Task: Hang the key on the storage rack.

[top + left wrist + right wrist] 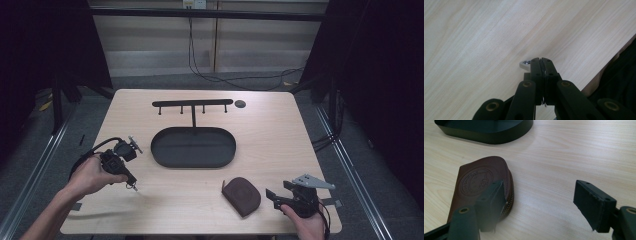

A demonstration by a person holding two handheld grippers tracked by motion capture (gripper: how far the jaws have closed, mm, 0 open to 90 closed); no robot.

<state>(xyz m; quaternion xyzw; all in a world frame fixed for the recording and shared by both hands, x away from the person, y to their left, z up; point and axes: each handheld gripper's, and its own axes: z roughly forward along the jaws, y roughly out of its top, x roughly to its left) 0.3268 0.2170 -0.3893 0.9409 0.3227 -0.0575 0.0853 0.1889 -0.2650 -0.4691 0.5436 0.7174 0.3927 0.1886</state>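
Note:
My left gripper (131,182) hangs over the table's left front part, held in a hand. In the left gripper view the left gripper (541,61) is shut on a small silvery metal piece (525,63) that pokes out beside the jaw tips above bare wood. At the front right my right gripper (272,197) stands open and points left toward a brown leather zip pouch (242,195). The right gripper view has the right gripper (540,187) with bare table between its jaws. The pouch (479,182) lies flat by the left jaw, which covers part of its zip edge.
A black oval tray (160,155) sits mid-table, with a black hook rack (192,103) rising behind it and a small dark disc (240,104) near the rack's right end. The tray's wall (486,135) lies beyond the pouch. Cables trail on the floor past the far edge.

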